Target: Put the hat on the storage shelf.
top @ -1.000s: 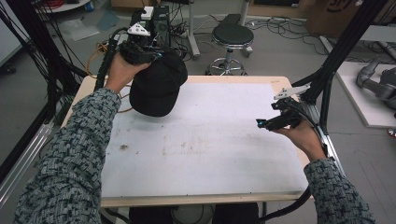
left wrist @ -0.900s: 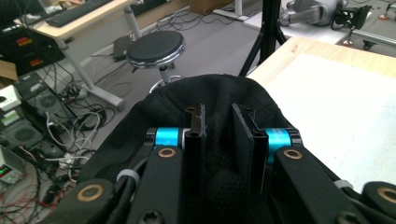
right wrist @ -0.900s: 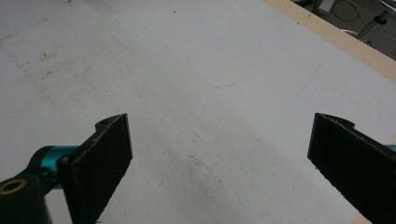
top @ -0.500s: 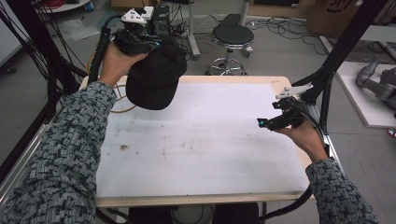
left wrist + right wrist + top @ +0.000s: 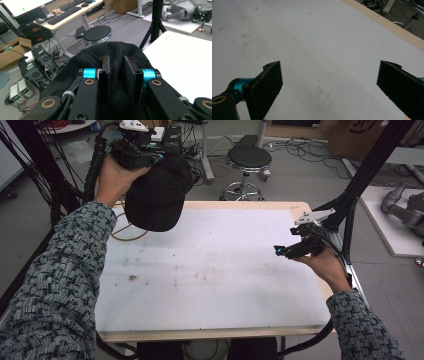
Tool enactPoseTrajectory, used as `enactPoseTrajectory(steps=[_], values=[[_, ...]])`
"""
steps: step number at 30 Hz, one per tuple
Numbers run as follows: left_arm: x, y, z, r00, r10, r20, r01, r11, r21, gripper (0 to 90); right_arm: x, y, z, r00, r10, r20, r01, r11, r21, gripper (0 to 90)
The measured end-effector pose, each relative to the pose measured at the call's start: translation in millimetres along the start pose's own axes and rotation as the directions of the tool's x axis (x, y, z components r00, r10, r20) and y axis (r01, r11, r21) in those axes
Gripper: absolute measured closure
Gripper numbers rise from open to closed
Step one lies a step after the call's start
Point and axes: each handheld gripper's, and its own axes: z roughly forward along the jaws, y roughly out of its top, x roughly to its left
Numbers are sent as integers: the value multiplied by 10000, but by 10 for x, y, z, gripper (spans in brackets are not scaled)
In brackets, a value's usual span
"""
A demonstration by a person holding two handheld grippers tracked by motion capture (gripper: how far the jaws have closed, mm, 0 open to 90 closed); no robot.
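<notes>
My left gripper (image 5: 150,154) is clamped on a black cap (image 5: 156,195): a fold of its fabric is pinched between my two pads, which stand close together with the cloth bunched in the narrow gap. The rest of the cap hangs below and ahead of those jaws, its dome swelling out past my fingertips (in the left gripper view (image 5: 117,65) it rises just behind them like a dark hill). It is lifted clear of the white table (image 5: 215,270), above the far left corner. Beyond the cap, past the jaw tips, stands a round black stool (image 5: 97,34) on the floor.

My right gripper (image 5: 281,251) holds nothing. Its jaws stand wide apart, and between them I see bare, faintly smudged tabletop (image 5: 322,75), with the wooden table edge (image 5: 384,25) ahead of the jaws.
</notes>
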Motion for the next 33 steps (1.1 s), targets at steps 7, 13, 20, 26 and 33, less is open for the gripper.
enactPoseTrajectory(steps=[7, 13, 20, 26, 33], values=[[46, 119, -127, 9990, -113, -432, 112, 9999, -25, 754, -9, 12, -1, 10000, -26, -33, 26, 10000, -43, 62], [133, 183, -246, 9977, -124, -674, 121, 9999, -57, 754, -8, 26, 15, 10000, -32, -36, 32, 10000, -46, 62], [261, 151, -372, 9939, -320, -1052, 318, 9995, -32, 754, -10, 46, 57, 10000, -32, -75, 32, 10000, -1, 62], [404, 96, -473, 9881, -463, -1465, 481, 9988, 88, 754, -5, 64, 93, 9999, -137, -98, 138, 9999, 52, 61], [559, -34, -504, 9805, -684, -1842, 728, 9972, 169, 754, -17, 63, 114, 9999, -111, -100, 111, 9999, 96, 62]])
